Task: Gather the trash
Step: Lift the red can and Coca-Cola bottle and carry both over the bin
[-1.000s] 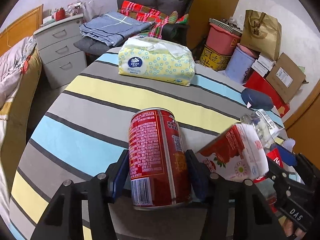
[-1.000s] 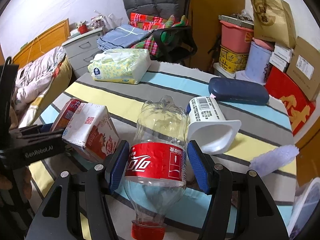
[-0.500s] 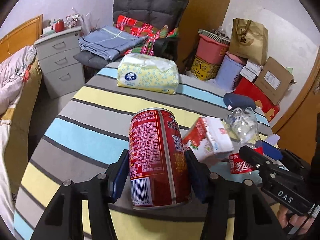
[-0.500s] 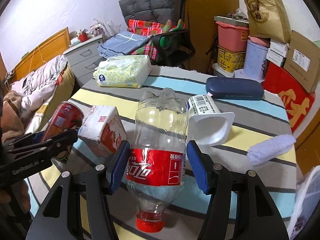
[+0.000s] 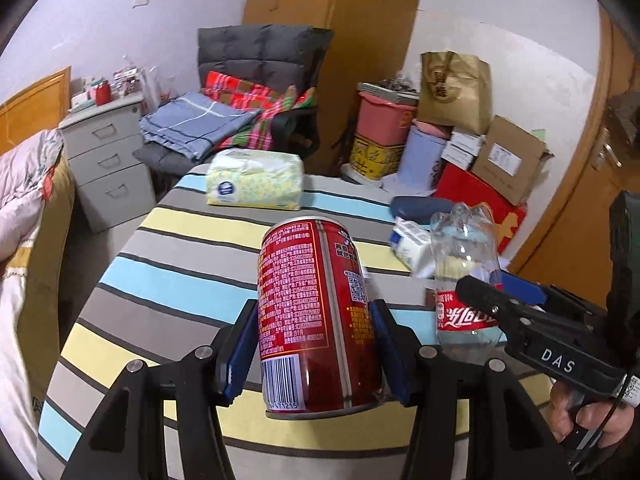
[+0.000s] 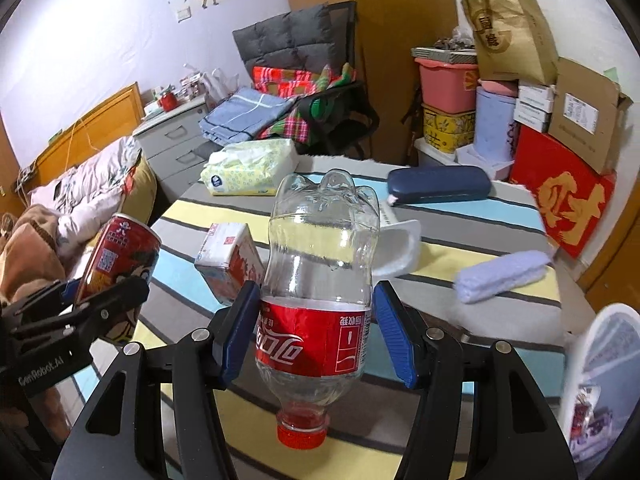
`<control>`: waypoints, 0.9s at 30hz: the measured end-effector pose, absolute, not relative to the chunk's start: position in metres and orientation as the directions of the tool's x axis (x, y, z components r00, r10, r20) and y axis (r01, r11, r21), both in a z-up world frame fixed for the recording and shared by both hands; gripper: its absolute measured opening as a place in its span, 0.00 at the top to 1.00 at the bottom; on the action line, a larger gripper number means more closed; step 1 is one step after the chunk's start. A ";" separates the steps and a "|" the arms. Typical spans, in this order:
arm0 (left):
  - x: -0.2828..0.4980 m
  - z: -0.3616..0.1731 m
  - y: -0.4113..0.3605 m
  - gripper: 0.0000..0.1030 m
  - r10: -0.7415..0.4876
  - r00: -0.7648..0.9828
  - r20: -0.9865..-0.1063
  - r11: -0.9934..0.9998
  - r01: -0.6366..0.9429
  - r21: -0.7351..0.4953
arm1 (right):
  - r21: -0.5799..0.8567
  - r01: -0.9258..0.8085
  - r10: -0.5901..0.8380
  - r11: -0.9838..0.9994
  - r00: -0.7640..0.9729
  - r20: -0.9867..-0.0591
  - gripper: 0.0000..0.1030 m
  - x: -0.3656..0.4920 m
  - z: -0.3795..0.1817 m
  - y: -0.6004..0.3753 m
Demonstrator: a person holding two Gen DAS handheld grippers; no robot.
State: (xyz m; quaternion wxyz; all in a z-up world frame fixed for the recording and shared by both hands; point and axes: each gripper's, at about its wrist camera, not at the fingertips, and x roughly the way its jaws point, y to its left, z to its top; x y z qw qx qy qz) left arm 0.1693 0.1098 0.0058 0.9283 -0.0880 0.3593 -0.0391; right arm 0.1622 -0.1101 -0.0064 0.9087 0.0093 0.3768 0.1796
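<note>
My left gripper (image 5: 314,346) is shut on a red drink can (image 5: 316,308) and holds it upright above the near edge of the striped table (image 5: 180,248). My right gripper (image 6: 314,338) is shut on an empty clear cola bottle (image 6: 320,280), held cap down above the table. The can and left gripper also show at the left in the right wrist view (image 6: 116,260). The bottle and right gripper also show at the right in the left wrist view (image 5: 466,280). A red and white carton (image 6: 230,258) and a white plastic cup (image 6: 398,246) lie on the table.
On the table are a yellow tissue pack (image 6: 248,168), a dark blue case (image 6: 438,184) and a lilac rolled cloth (image 6: 502,276). A white bin with trash (image 6: 600,380) stands at the right. A bed (image 5: 24,216), drawers, a chair and stacked boxes (image 5: 472,148) surround the table.
Both grippers have lifted and drawn back from the table with the can and the bottle held. The carton and cup stay on the table, farther off in view.
</note>
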 end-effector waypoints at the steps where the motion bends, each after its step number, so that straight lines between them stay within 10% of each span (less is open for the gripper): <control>1: 0.167 0.008 0.105 0.46 -0.137 0.740 -0.659 0.982 0.015 -0.188 | 0.154 -0.319 0.335 0.935 0.656 -0.676 0.42 0.160 -0.005 -0.113; 27: 0.128 0.030 -0.068 0.46 -0.347 0.701 -0.623 0.934 0.322 -0.157 | 0.171 -0.078 0.168 0.982 0.770 -0.616 0.42 0.102 0.015 -0.240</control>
